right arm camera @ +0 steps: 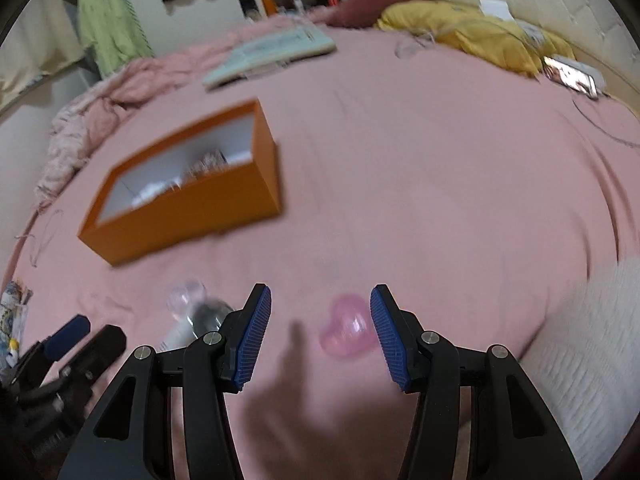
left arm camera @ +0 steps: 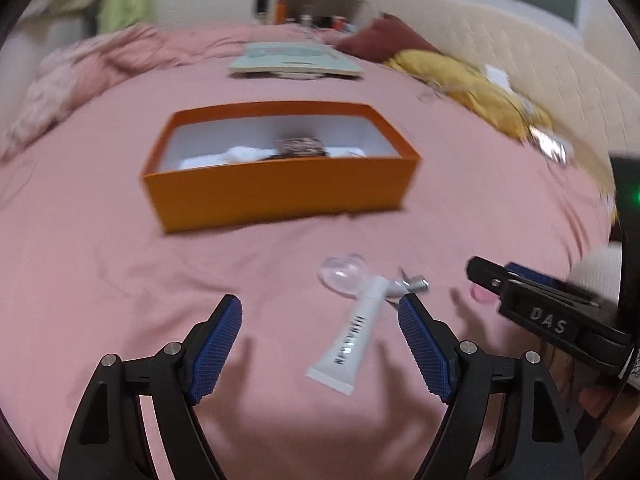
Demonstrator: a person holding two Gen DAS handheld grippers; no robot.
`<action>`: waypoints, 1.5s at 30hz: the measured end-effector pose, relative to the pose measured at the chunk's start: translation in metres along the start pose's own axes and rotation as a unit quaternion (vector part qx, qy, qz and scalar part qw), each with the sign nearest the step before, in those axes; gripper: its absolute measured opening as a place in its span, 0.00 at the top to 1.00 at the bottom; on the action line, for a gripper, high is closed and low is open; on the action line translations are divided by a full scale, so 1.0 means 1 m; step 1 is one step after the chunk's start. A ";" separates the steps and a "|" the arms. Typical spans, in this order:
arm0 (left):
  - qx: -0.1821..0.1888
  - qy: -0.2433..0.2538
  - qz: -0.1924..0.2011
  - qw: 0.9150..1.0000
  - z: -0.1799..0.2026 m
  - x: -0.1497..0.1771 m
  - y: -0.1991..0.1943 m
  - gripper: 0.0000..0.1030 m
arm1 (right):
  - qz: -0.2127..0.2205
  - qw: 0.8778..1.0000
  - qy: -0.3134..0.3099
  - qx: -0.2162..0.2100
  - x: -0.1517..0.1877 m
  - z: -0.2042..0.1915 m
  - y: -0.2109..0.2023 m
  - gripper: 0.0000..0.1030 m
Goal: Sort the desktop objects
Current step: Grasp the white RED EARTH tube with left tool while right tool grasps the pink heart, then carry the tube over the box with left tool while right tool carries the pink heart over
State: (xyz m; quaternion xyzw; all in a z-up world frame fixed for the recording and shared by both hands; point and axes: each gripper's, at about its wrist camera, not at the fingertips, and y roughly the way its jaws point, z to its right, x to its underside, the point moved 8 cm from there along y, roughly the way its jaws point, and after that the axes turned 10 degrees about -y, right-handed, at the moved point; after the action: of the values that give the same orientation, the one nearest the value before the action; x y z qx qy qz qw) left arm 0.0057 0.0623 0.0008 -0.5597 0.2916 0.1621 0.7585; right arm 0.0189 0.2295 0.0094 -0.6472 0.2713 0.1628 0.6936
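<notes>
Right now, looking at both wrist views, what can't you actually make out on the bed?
- Orange box contents: left wrist view shows white and dark patterned shapes, blurred and partly hidden by the front wall.
- White tube lettering: blurred; in the right wrist view the right claw's finger covers most of it.
- Small metal piece beside the tube: too small to identify.
- Pink heart-shaped thing: smeared in the right wrist view, nearly hidden behind the right claw in the left.

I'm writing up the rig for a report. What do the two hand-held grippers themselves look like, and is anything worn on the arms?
The left hand-held gripper and the right hand-held gripper match: black angular linkage arms with round silver pivot pins, each finger faced with a ribbed blue pad. Seen from the left camera, the right one's black side carries raised letters "DAS", with a green light above. A white ribbed knit sleeve shows by it.
</notes>
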 end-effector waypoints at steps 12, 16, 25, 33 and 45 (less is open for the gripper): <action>-0.003 0.021 -0.072 0.997 0.010 0.023 0.032 0.81 | -0.014 0.998 -0.059 0.027 0.022 -0.014 0.016 0.34; 0.003 0.006 -0.060 0.998 0.005 0.017 0.024 0.81 | -0.016 0.999 -0.045 0.005 0.022 -0.011 0.016 0.69; 0.035 -0.037 0.025 0.998 -0.005 -0.016 -0.013 0.81 | 0.012 0.996 -0.014 -0.082 0.016 -0.022 0.006 0.97; 0.048 -0.066 0.025 0.996 -0.013 -0.021 -0.012 0.81 | 0.027 0.996 0.000 -0.086 0.011 -0.020 0.004 0.81; 0.056 -0.069 0.028 0.996 -0.011 -0.020 -0.014 0.81 | 0.013 0.994 -0.107 0.002 0.014 -0.040 0.038 0.64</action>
State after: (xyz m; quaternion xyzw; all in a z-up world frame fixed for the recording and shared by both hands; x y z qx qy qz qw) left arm -0.0046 0.0494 0.0218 -0.4957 0.2630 0.2048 0.8020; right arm 0.0015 0.1930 -0.0298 -0.6210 0.2040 0.2396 0.7179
